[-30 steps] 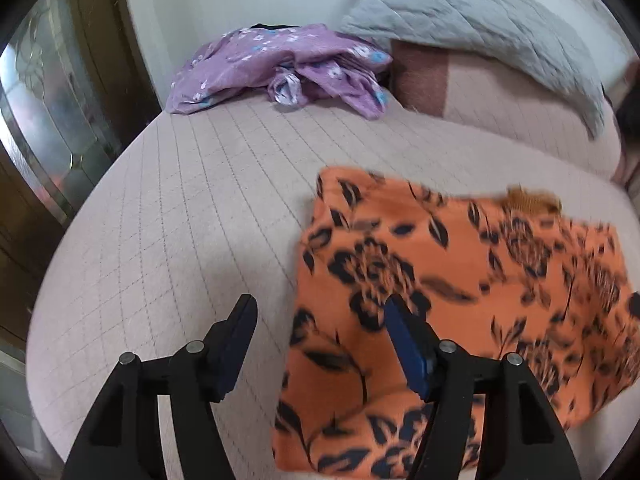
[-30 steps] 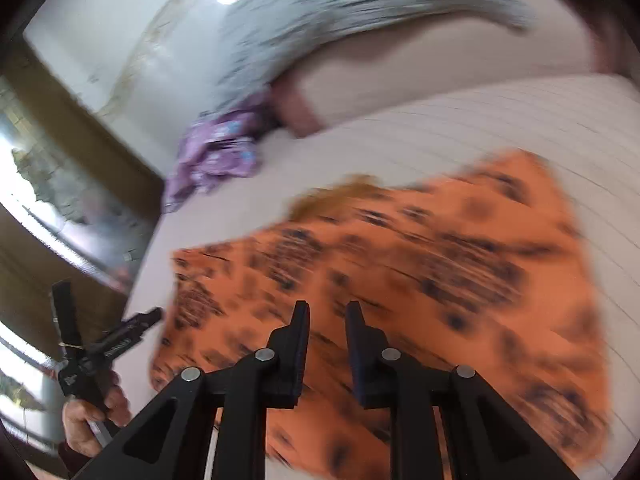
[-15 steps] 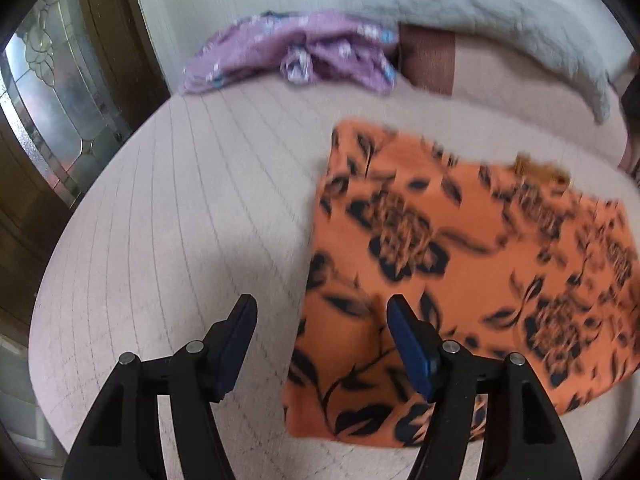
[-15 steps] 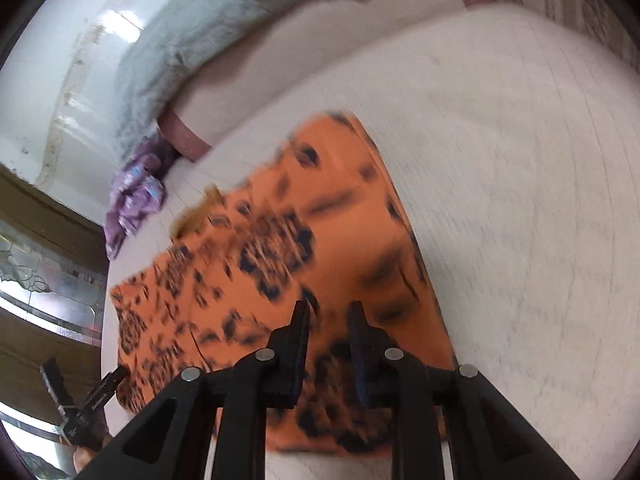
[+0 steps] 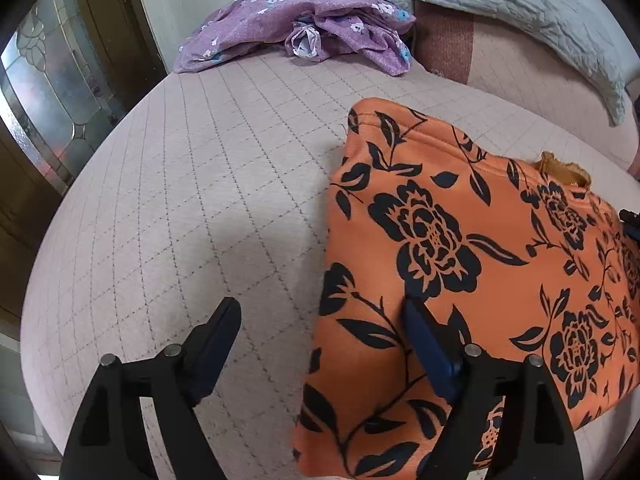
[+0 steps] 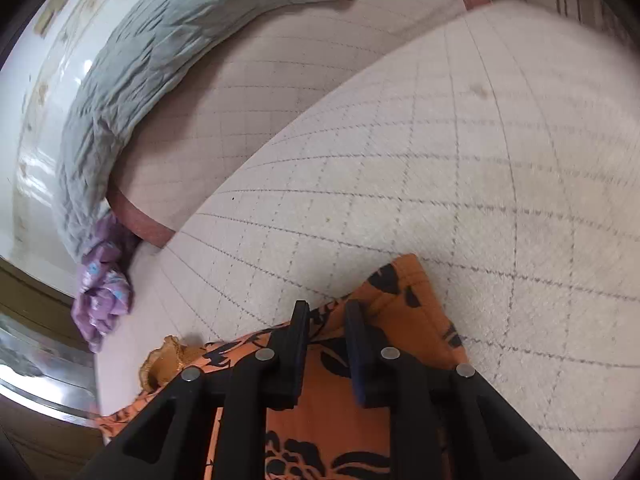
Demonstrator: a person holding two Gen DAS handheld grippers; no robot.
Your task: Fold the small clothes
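My left gripper (image 5: 320,320) jaws just widened, straddling orange floral garment (image 5: 460,264) edge, my right gripper (image 6: 327,316) jaws narrowly apart, gripping nothing

No writing, label, brand, number or sign can be read in either view
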